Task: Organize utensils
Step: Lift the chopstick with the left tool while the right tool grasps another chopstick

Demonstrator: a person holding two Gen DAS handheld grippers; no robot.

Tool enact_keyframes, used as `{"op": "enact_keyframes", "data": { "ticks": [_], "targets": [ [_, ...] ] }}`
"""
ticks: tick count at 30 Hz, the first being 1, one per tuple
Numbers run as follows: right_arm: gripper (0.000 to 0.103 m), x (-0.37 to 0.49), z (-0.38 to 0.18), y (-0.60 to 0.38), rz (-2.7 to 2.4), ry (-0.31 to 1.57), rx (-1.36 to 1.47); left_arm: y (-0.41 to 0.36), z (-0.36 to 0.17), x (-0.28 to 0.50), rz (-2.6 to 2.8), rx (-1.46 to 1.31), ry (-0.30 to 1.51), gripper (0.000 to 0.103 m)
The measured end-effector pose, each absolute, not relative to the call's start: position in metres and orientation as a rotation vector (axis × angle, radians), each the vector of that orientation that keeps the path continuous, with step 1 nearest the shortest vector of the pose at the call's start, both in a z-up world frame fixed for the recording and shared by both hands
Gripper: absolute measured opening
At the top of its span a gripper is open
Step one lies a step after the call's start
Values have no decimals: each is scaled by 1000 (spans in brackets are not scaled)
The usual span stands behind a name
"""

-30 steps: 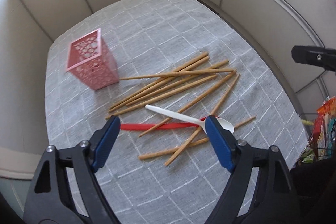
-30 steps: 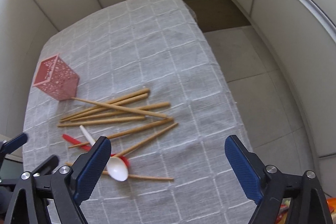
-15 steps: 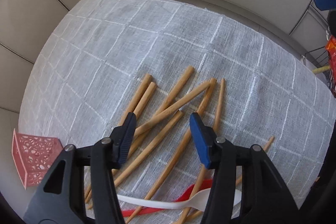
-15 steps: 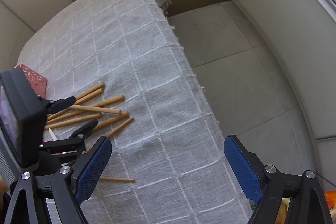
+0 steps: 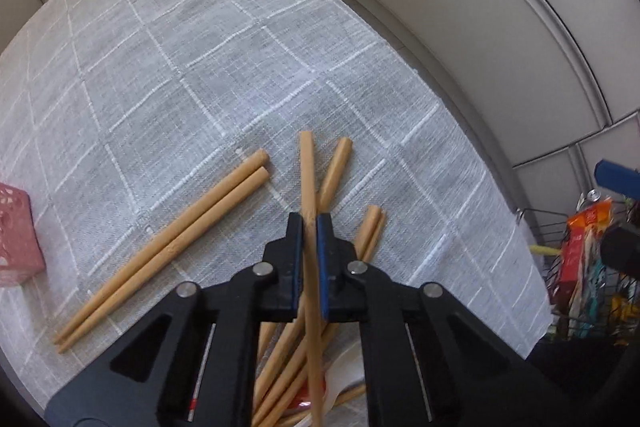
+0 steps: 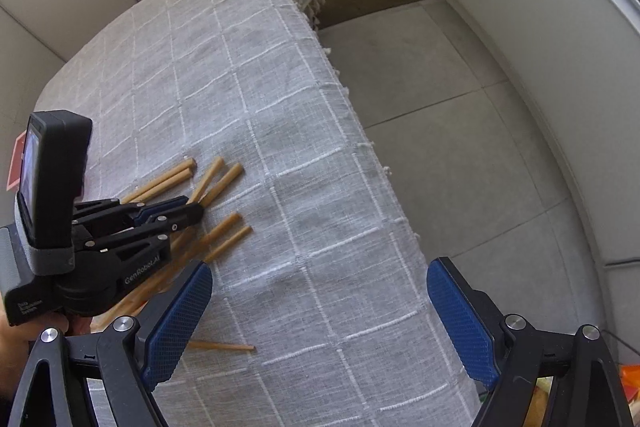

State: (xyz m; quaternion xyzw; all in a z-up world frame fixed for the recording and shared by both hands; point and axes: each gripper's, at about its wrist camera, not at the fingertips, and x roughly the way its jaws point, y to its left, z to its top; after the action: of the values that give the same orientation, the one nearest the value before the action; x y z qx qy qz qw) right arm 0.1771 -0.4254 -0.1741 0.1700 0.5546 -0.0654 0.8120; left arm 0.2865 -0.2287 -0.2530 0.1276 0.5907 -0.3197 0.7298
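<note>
My left gripper [image 5: 310, 223] is shut on one wooden chopstick [image 5: 307, 171], whose end sticks out past the blue pads. Several other chopsticks [image 5: 180, 239] lie scattered on the grey checked tablecloth [image 5: 180, 47] around and under it. A white spoon [image 5: 348, 375] and a red utensil [image 5: 300, 403] show partly behind the jaws. The pink perforated holder [image 5: 16, 235] stands at the left edge. My right gripper [image 6: 320, 311] is open and empty above the cloth's right side; the left gripper [image 6: 188, 209] and chopsticks [image 6: 224, 227] show in its view.
The table's right edge [image 6: 360, 131] drops to a grey tiled floor [image 6: 460, 107]. A wire basket with colourful packets [image 5: 580, 267] stands off the table at the right. Beige wall panels surround the table.
My left gripper has dropped to the chopstick pile and shut on one chopstick. My right gripper has stayed open and shifted slightly over the table's right edge.
</note>
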Motion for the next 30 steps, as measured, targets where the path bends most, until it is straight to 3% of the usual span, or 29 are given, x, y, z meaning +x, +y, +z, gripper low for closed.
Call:
{"op": "enact_keyframes", "data": {
  "ticks": [12, 20, 23, 25, 28, 30],
  "targets": [
    [91, 179, -170, -429, -84, 1145, 481, -180, -205, 291, -625, 147, 1207, 8],
    [90, 197, -197, -416, 62, 1149, 723, -134, -148, 218, -550, 69, 1074, 8],
    [73, 209, -222, -409, 83, 1187, 803, -99, -129, 193, -519, 5, 1013, 8],
    [54, 216, -233, -404, 37, 1205, 803, -76, -127, 183, -491, -28, 979, 8],
    [37, 228, -240, -393, -10, 1201, 768, -47, -136, 175, -425, -69, 950, 8],
    [35, 236, -244, -381, 11, 1193, 773, -33, -141, 180, -401, -105, 961, 8]
  ]
}}
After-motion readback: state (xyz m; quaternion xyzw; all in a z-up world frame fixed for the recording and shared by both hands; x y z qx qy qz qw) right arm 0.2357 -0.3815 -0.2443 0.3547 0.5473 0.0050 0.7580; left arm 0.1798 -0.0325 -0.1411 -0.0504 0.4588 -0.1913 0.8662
